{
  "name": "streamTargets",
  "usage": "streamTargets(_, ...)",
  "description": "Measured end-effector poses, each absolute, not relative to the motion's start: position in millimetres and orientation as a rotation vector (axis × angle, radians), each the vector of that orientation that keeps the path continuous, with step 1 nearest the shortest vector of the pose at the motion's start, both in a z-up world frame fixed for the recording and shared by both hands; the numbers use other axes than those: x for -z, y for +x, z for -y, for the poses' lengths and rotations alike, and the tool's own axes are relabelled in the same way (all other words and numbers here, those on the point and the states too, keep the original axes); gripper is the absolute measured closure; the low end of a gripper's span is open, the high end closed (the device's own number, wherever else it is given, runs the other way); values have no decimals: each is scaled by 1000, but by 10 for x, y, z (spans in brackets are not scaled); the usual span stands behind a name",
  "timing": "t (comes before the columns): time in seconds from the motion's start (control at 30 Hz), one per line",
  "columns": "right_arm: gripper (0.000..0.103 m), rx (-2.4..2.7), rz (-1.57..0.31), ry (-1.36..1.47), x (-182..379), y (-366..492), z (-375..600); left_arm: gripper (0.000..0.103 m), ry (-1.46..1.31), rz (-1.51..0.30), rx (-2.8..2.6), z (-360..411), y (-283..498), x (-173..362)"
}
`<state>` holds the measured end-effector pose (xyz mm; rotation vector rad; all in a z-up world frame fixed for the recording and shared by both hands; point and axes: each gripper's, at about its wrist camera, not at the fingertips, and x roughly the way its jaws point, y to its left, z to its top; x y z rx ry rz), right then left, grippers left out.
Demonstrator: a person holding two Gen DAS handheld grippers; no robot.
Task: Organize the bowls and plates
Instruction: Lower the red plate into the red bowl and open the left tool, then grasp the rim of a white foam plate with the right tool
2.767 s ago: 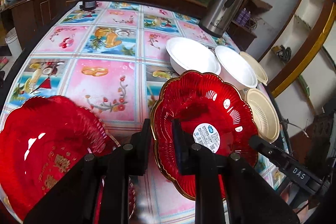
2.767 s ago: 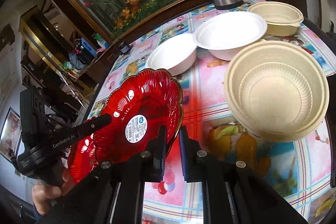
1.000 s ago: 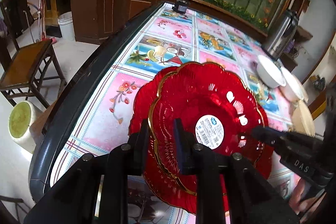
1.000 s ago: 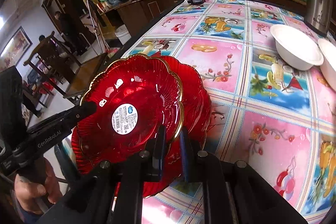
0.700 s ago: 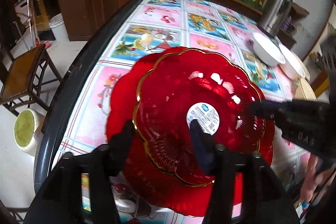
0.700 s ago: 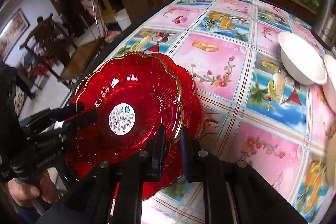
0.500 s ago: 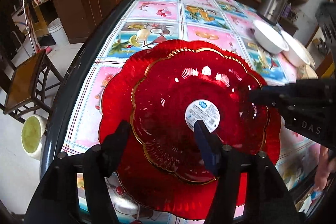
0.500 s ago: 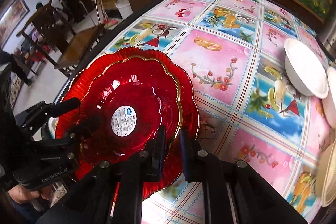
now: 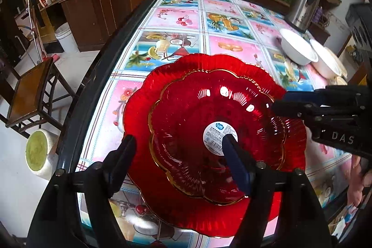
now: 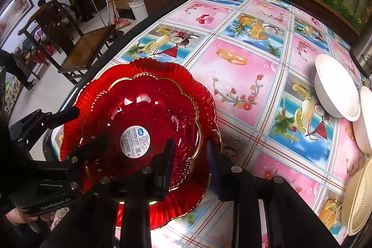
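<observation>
The smaller red plate [image 9: 216,131] now sits nested in the larger red plate [image 9: 139,108] between my left tongs [image 9: 179,145] and right tongs [image 10: 190,150], both opening and letting go. Beyond my right tongs, the white bowls [image 10: 334,87] and beige bowls [image 10: 358,199] on the bench [image 10: 241,66] are still unstacked, I judge.

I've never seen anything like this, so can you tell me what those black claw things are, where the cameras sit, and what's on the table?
Those claws are grabbing tools, one in each of a person's hands. Each tool carries a camera looking along its two fingers, so each picture shows its own claw at the bottom and the other claw across the plates. The left gripper and the right gripper are both opening, with the rim of the small red plate between their fingers but not pinched. It sits inside the big red plate on a flowery tablecloth. White bowls and a metal jug stand further along. Nothing is held.
</observation>
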<state>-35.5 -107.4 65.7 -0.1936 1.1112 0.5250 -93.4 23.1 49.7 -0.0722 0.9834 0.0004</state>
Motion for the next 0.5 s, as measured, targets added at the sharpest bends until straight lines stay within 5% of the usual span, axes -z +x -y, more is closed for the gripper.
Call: streamTargets(0.5,73,-482,-1065,67,-800,-267,1862,27,-101,-934,9,-217,-984,-651)
